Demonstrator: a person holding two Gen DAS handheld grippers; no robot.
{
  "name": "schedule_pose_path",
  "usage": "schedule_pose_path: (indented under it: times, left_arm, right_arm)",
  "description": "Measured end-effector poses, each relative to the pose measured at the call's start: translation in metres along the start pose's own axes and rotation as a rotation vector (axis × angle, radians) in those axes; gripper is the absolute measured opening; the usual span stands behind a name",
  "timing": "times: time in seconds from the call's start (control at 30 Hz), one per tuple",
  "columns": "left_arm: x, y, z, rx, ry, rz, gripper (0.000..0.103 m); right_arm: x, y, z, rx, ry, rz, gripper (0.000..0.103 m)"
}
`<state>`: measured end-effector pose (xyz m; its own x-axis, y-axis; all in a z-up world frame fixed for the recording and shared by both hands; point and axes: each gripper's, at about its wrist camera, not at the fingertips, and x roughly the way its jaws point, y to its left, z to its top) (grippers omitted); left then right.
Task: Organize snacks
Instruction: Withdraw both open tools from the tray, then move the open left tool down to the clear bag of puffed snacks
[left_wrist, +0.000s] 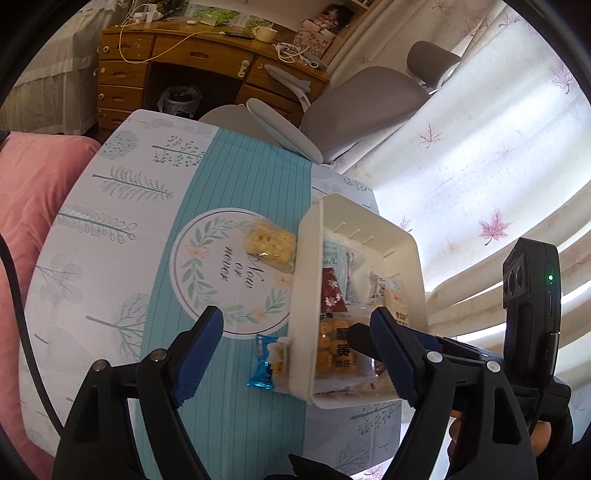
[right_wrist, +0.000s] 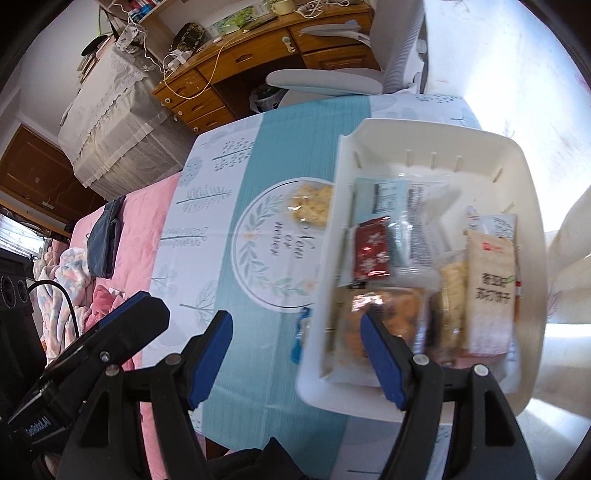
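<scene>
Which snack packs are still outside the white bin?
Two: the clear-wrapped yellow crispy cake on the tablecloth's wreath print, and the blue-ended wrapped snack against the white bin wall nearer the camera. All the others lie inside.

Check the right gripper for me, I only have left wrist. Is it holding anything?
Observer: No. The right gripper has its jaws open with nothing clamped; one finger hangs over the near left corner of the white bin.
Operator: The bin's right side is blocked in my view. What's there?
Observer: A beige cracker packet stands along the right wall, next to a clear pack of pale yellow pieces.
Operator: Anything off the table on the left?
Observer: A dark folded garment lies on the pink bedding.
</scene>
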<state>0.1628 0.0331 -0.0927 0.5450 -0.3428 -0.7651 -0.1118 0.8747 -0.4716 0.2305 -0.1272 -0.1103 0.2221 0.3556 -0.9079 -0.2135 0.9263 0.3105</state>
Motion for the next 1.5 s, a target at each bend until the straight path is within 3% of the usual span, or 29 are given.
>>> schedule_pose_path:
  times: [0.37,0.8,1.1,1.37,1.5]
  left_arm:
    - [-0.035,0.055,0.018,0.082,0.044,0.005,0.081]
    - [-0.044,0.101,0.038,0.201,0.121,0.011,0.081]
    - [-0.03,0.119,0.052,0.212,0.152,0.016,0.081]
    - [0.001,0.106,0.07,0.264,0.164,0.007,0.081]
    - [0.026,0.093,0.08,0.295,0.207,0.016,0.081]
  right_arm:
    - [0.019,0.058,-0.011,0.085,-0.033,-0.011,0.072]
    - [0.042,0.093,-0.026,0.248,-0.108,-0.051,0.072]
    - [0.053,0.103,-0.043,0.324,-0.153,-0.097,0.072]
    - [0.057,0.101,-0.06,0.344,-0.269,-0.142,0.072]
    - [0.064,0.094,-0.063,0.345,-0.343,-0.197,0.072]
